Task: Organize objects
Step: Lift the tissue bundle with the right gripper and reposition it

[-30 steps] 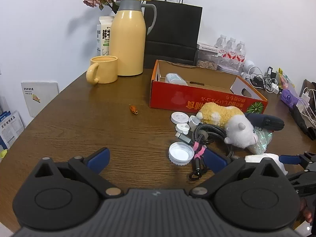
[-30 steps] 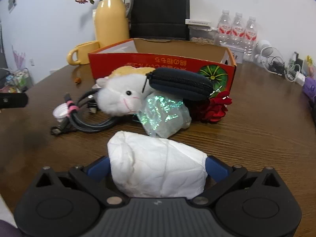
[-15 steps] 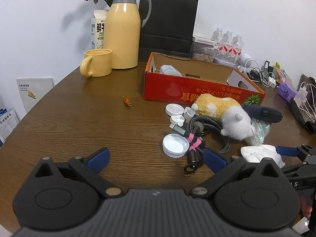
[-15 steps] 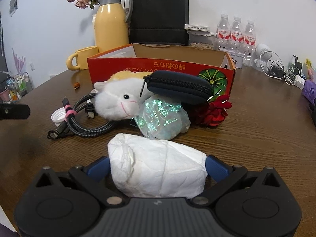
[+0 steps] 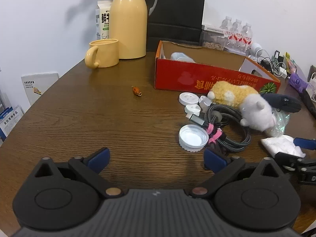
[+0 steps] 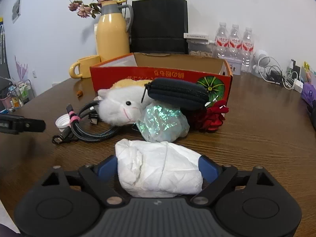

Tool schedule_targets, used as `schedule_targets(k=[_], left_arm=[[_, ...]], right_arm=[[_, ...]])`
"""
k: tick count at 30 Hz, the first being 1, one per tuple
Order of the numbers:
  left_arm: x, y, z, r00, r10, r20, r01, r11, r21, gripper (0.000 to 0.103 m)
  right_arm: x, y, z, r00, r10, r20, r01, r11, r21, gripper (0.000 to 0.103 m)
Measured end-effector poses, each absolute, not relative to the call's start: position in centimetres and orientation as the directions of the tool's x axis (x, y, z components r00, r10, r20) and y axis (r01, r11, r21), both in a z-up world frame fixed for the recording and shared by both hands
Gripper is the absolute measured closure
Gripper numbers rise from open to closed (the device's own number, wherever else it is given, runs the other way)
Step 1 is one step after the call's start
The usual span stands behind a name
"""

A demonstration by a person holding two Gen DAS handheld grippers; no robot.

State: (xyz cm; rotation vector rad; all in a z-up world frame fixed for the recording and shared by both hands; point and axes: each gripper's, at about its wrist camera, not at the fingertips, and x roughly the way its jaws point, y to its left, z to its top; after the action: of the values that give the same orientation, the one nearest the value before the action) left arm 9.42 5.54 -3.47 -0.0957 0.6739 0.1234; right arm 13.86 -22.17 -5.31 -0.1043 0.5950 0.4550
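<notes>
My right gripper [image 6: 158, 167] is shut on a crumpled white tissue wad [image 6: 158, 169], held just above the table; it also shows in the left wrist view [image 5: 282, 145]. My left gripper [image 5: 156, 159] is open and empty above the bare wood. Ahead lie a plush hamster [image 6: 120, 102], a black zip pouch [image 6: 177, 93], a shiny green bag [image 6: 164, 122], a red bow [image 6: 214, 116], a coiled cable [image 5: 227, 126] and white lids [image 5: 193, 137]. A red cardboard box [image 5: 197, 77] stands behind them.
A yellow jug [image 5: 128, 19], yellow mug [image 5: 103, 53], milk carton and black paper bag [image 5: 175, 15] stand at the back. Water bottles [image 6: 234, 41] and tangled chargers [image 6: 276, 75] are at the back right. A small orange object [image 5: 136, 90] lies alone mid-table.
Both grippers have risen and pulled back a little from the pile. The right gripper still holds the tissue wad, and the left stays open.
</notes>
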Motion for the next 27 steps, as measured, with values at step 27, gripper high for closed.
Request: schedule_targets(k=[27], left_arm=[[10.7, 5.6, -4.0, 0.783, 0.076, -0.617, -0.116, 0.993, -0.024, 0.0]], right_arm=[[14.5, -21.9, -5.4, 0.704, 0.371, -0.606, -0.455, 0.89, 0.017, 0.017]])
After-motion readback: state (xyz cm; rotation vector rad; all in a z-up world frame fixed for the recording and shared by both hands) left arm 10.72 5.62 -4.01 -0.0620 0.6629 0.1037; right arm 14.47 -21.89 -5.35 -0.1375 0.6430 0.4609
